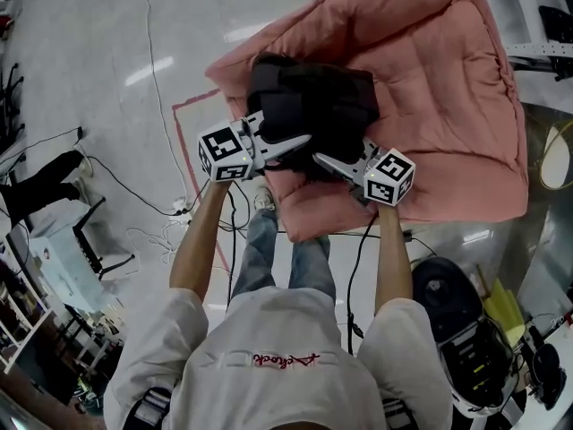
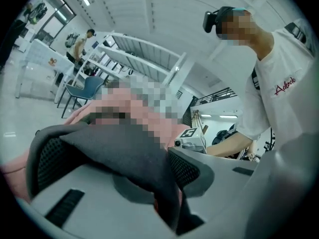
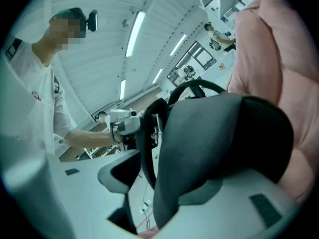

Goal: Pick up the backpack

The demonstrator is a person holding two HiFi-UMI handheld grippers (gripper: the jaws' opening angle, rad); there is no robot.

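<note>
The black backpack (image 1: 313, 106) sits on the pink cushion (image 1: 448, 106), toward the edge nearest the person, and this looks like the gripping step. The left tool (image 1: 288, 138) pinches a fold of its dark fabric. The right tool (image 1: 328, 162) is spread, with a strap and fabric between its jaws (not clamped, by my eye). Next it should close, then both lift straight up. Above is open air; cables (image 1: 143, 195) trail on the floor by the person's feet.

A black backpack (image 1: 309, 106) lies near the front edge of a pink quilted pad (image 1: 448, 88).
</note>
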